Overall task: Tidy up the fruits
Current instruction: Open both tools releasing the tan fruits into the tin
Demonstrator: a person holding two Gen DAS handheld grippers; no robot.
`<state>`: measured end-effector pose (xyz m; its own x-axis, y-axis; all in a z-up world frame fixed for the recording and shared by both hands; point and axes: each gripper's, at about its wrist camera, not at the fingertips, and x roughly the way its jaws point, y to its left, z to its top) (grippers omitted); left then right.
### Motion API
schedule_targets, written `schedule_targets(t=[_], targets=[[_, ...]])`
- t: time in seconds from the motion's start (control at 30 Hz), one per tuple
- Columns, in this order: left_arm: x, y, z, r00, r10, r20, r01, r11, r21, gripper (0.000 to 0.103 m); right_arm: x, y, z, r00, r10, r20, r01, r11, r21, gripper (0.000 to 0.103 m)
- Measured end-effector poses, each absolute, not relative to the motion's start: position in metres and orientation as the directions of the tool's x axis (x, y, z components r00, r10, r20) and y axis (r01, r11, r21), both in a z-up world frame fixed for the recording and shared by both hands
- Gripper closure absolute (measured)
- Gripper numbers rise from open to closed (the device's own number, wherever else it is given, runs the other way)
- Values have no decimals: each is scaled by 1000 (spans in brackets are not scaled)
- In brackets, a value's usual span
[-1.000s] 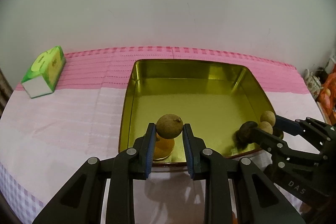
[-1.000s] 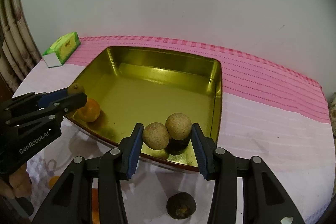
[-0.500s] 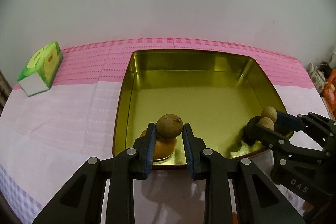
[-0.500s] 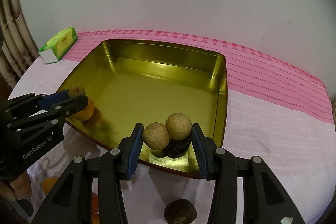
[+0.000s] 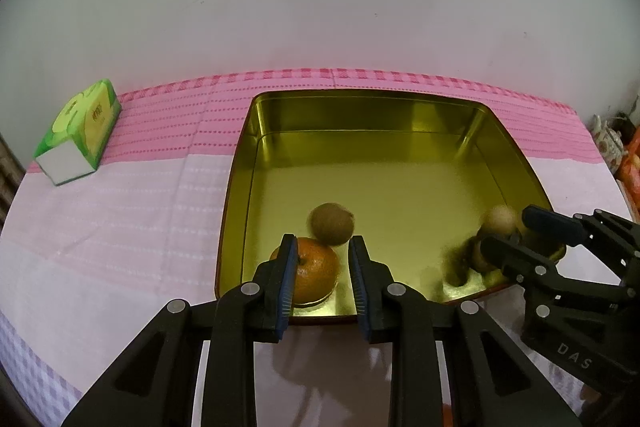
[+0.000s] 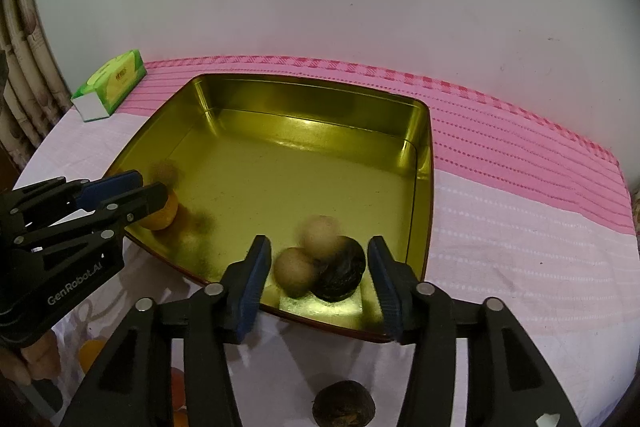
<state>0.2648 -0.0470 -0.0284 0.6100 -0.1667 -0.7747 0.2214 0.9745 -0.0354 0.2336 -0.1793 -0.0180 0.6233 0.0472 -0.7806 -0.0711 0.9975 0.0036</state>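
Fruits are dropping: the brown fruit (image 5: pixel 332 225) that sat between the left gripper (image 5: pixel 322 247) pads half a second ago is now out past the tips, blurred, over the gold tin (image 5: pixel 360 115) floor just behind the orange (image 5: pixel 316 275). Left pads stand a narrow gap apart and pinch nothing. Right gripper (image 6: pixel 319 245) jaws have just been opening. They are now spread wide, and the two tan fruits it held, upper one (image 6: pixel 322 235) and lower one (image 6: pixel 294 273), are loose and blurred, landing against the dark fruit (image 6: pixel 342 275) in the tin's near corner. Pads touch neither. Judgement: both drops count as done, five fruits in the tin. One more dark fruit (image 6: pixel 344 407) sits on the cloth outside, probably next.
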Motion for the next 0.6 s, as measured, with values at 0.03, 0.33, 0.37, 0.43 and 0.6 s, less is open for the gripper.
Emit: schedule_targets(t=[0.03, 0.33, 0.37, 0.43, 0.6], targets=[[265, -47, -28, 609, -168, -775, 221, 975, -38, 75, 233, -180, -18, 624, 49, -780, -72, 997, 5, 51], [261, -46, -27, 603, -169, -780, 221, 974, -40, 55, 228, -179, -14, 629, 45, -776, -69, 998, 1, 49], [260, -47, -27, 602, -168, -781, 222, 974, -39, 55, 227, -179, -13, 630, 45, -775, -69, 998, 3, 49], [257, -47, -26, 598, -169, -783, 221, 974, -42, 54, 224, -179, -10, 635, 42, -771, -66, 998, 0, 49], [247, -46, -19, 608, -171, -776, 223, 974, -40, 51, 212, -183, -1, 648, 39, -760, -56, 998, 3, 49]])
